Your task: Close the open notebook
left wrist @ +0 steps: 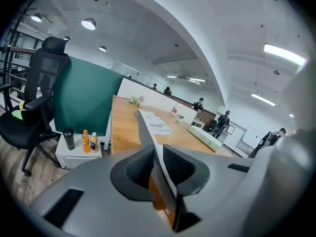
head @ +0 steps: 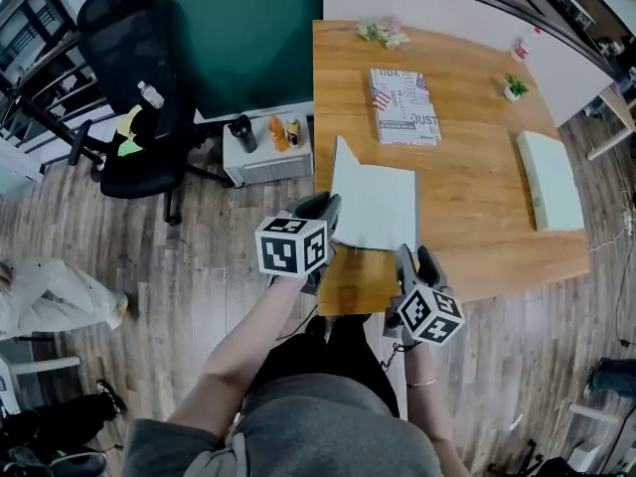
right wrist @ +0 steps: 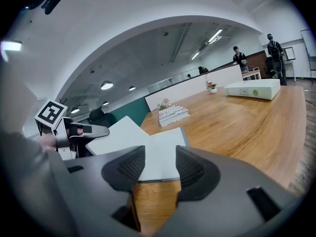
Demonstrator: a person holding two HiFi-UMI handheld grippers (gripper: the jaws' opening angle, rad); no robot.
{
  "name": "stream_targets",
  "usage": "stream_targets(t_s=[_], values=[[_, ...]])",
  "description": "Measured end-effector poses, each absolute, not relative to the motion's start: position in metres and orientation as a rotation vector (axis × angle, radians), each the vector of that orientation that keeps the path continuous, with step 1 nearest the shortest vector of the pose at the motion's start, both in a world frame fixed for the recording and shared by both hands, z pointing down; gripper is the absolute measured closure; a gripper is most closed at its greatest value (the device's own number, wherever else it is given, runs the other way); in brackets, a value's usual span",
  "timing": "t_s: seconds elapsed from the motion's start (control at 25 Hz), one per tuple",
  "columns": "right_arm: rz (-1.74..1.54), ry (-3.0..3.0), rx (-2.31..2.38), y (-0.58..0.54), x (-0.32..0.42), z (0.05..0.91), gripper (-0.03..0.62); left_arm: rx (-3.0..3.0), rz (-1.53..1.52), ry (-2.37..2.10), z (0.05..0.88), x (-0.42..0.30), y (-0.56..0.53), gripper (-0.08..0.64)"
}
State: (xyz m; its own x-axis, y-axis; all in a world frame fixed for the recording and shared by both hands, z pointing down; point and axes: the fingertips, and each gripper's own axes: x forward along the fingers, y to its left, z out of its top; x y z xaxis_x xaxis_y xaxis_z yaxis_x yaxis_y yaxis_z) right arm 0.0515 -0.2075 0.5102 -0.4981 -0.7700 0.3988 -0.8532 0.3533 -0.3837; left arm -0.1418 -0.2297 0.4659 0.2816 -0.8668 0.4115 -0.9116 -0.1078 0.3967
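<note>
The white notebook lies open at the front left of the wooden table. Its left cover is lifted off the table and stands steeply tilted. My left gripper is shut on that cover's near edge. In the left gripper view the cover runs edge-on between the pads of the left gripper. My right gripper hovers open at the table's front edge, just short of the notebook. In the right gripper view the notebook lies ahead of the empty right gripper, with the left gripper at its left.
A printed magazine lies mid-table and a long white box at the right. A small plant, flowers and a bottle stand at the far side. Left of the table are a low cabinet and a black office chair.
</note>
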Motion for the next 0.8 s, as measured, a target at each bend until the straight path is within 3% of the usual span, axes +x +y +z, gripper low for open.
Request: stream_targets(t_s=[0.8], values=[[0.872,-2.394,1.616,-0.213,0.095,0.514,0.399,2.091,0.225,-1.543,0.449,-0.088,-0.257,0.483]])
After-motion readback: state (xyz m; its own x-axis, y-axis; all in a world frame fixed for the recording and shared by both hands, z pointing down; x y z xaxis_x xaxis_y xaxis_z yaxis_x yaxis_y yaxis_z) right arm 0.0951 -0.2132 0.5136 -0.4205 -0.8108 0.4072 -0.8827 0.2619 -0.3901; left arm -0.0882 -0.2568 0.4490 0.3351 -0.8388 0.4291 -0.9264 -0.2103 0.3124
